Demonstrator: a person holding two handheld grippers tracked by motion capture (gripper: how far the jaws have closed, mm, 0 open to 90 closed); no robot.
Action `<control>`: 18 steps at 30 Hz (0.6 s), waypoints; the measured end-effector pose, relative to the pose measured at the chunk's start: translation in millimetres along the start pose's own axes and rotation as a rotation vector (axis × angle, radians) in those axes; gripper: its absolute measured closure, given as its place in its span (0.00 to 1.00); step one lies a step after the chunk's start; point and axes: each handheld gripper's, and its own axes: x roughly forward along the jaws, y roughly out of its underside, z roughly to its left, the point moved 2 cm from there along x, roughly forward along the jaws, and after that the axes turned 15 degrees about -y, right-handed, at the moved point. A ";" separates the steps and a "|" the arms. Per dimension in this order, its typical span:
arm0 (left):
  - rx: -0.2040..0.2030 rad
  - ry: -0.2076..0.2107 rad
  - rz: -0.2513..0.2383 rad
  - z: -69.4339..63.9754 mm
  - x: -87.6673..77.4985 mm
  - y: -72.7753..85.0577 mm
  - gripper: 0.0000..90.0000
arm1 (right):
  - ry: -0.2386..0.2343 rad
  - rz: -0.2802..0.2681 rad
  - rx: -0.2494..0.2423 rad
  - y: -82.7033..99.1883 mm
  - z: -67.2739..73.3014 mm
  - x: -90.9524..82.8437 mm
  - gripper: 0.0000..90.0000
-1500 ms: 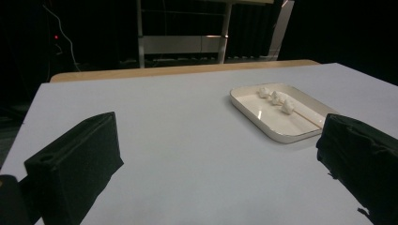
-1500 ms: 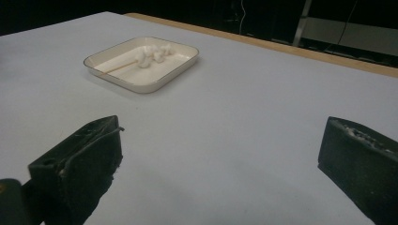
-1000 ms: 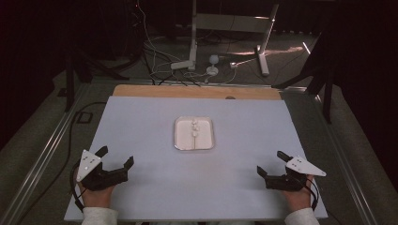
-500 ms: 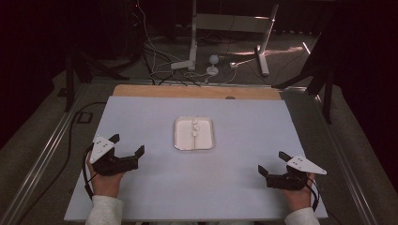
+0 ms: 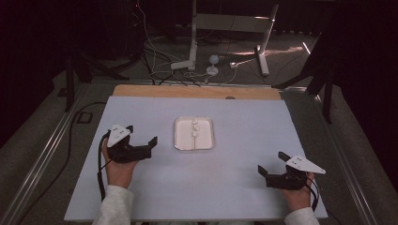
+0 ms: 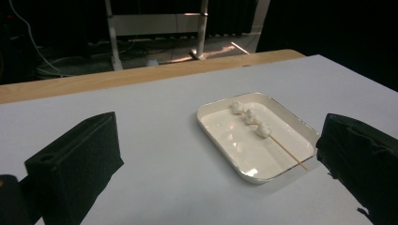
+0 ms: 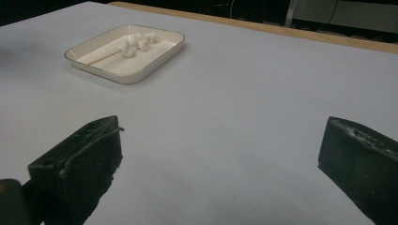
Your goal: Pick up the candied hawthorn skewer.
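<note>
White tray w/ skewer is set mid-table. Left gripper is aimed at it, fingers spread, likely for approach; right gripper is held near-right, fingers spread.

My left gripper hovers over the table's left side, jaws spread wide, hand and pale sleeve behind it. My right gripper sits near the front right corner, jaws equally parted.
</note>
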 end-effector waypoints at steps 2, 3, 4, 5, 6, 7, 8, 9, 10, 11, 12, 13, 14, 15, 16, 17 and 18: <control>0.011 0.002 0.011 -5.9 6.4 -0.8 0.01 | 0.000 0.000 0.000 0.0 0.0 0.0 0.00; 0.015 0.005 0.014 -8.9 9.4 -1.0 0.01 | -0.001 0.001 -0.001 -0.1 0.1 0.0 0.00; 0.019 0.015 0.024 -14.5 15.3 -1.2 0.01 | 0.000 0.002 -0.001 -0.1 0.1 -0.1 0.00; 0.019 0.015 0.024 -14.5 15.3 -1.2 0.01 | 0.000 0.002 -0.001 -0.1 0.1 -0.2 0.00; 0.019 0.016 0.028 -17.6 18.2 -1.3 0.01 | 0.000 0.002 0.000 -0.1 0.0 -0.3 0.00; 0.024 0.023 0.035 -23.3 24.2 -1.5 0.01 | 0.000 0.002 0.001 0.0 -0.2 -0.3 0.00; 0.024 0.023 0.035 -23.3 24.2 -1.5 0.01 | 0.000 0.002 0.002 0.1 -0.3 -0.3 0.00; 0.031 0.024 0.040 -25.7 27.2 -1.5 0.01 | 0.000 0.003 0.002 0.2 -0.4 -0.3 0.00; 0.033 0.025 0.044 -28.4 30.3 -1.4 0.01 | 0.000 0.003 0.002 0.2 -0.4 -0.3 0.00; 0.036 0.026 0.049 -30.9 33.2 -1.4 0.01 | 0.000 0.003 0.002 0.2 -0.5 -0.3 0.00; 0.041 0.028 0.054 -33.7 36.7 -1.2 0.01 | -0.001 0.005 0.005 0.4 -0.5 -0.2 0.00; 0.042 0.029 0.058 -35.5 38.8 -1.2 0.01 | 0.000 0.007 0.005 0.5 -0.6 -0.1 0.00; 0.049 0.031 0.066 -39.8 44.0 -1.1 0.01 | 0.000 0.009 0.004 0.6 -0.8 0.2 0.00; 0.052 0.031 0.071 -41.7 46.5 -0.9 0.01 | -0.001 0.010 0.004 0.7 -0.9 0.4 0.00; 0.052 0.031 0.071 -41.7 46.5 -0.9 0.01 | -0.001 0.010 0.004 0.7 -0.9 0.4 0.00; 0.052 0.033 0.076 -43.5 48.9 -0.6 0.01 | -0.002 0.014 0.003 0.9 -0.7 0.8 0.00; 0.053 0.036 0.078 -45.3 51.2 -0.2 0.01 | -0.002 0.014 0.003 0.9 -0.5 0.9 0.00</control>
